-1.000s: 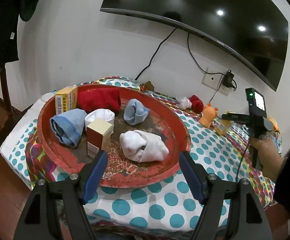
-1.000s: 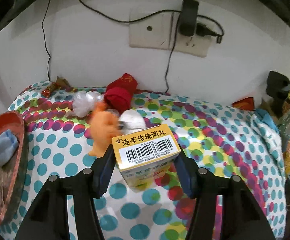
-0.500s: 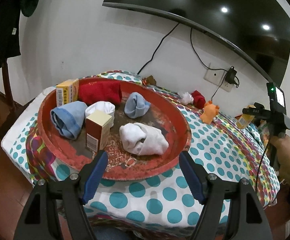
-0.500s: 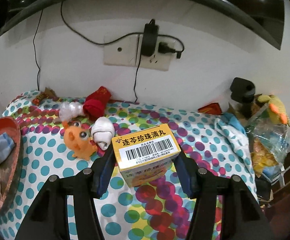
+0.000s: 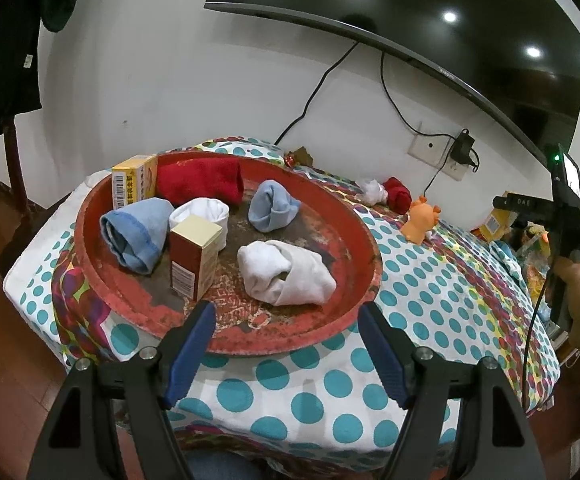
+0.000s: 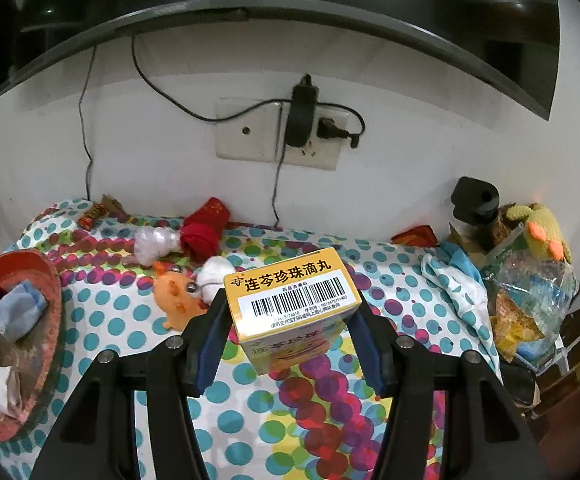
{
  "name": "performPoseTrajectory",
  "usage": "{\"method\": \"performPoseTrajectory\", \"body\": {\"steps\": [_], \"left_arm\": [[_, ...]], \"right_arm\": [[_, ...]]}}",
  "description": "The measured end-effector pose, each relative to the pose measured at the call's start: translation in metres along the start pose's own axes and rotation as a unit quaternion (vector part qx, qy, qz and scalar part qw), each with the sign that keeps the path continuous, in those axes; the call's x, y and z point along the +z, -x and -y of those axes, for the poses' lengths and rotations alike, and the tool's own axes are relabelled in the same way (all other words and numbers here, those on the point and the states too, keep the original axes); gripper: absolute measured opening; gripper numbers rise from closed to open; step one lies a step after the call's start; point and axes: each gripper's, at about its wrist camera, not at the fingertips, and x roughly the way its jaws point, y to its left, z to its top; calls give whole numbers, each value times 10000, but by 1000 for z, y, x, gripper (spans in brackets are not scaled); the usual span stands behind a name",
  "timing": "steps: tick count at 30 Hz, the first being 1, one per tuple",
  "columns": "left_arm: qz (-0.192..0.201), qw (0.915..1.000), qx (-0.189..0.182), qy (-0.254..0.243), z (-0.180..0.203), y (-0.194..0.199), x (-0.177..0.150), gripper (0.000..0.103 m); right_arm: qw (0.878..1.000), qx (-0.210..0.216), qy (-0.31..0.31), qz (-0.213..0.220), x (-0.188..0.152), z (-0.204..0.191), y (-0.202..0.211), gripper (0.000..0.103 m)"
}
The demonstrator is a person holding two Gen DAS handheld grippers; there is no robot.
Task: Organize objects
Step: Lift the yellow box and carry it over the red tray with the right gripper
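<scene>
Right tongs grip a yellow medicine box above the dotted worktop; left tongs gape empty. You likely carry it left into the red tray.

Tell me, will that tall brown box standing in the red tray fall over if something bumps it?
Probably, yes. The brown box stands upright on its small end, so a nudge near its top would likely tip it. It looks like thin cardboard, so probably light and easily crushed. The rolled white sock beside it might cushion a fall that way.
</scene>
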Motion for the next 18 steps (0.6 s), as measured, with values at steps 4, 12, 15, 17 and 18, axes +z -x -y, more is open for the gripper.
{"method": "performPoseTrajectory", "body": {"steps": [4, 12, 15, 17, 18], "left_arm": [[-30, 10000, 4, -13, 1, 0, 0, 76], [-23, 10000, 44, 56, -4, 0, 1, 76], [-27, 9999, 63, 157, -9, 0, 2, 76], [-21, 9998, 85, 201, -11, 1, 2, 76], [-21, 9997, 93, 220, -12, 1, 2, 76]], "right_arm": [[9997, 191, 58, 107, 6, -19, 7, 54], [9968, 693, 351, 201, 17, -80, 16, 54], [9945, 905, 477, 205, 21, -107, 19, 54], [9927, 1052, 564, 191, 24, -125, 20, 54], [9913, 1143, 629, 192, 26, -138, 22, 54]]}}
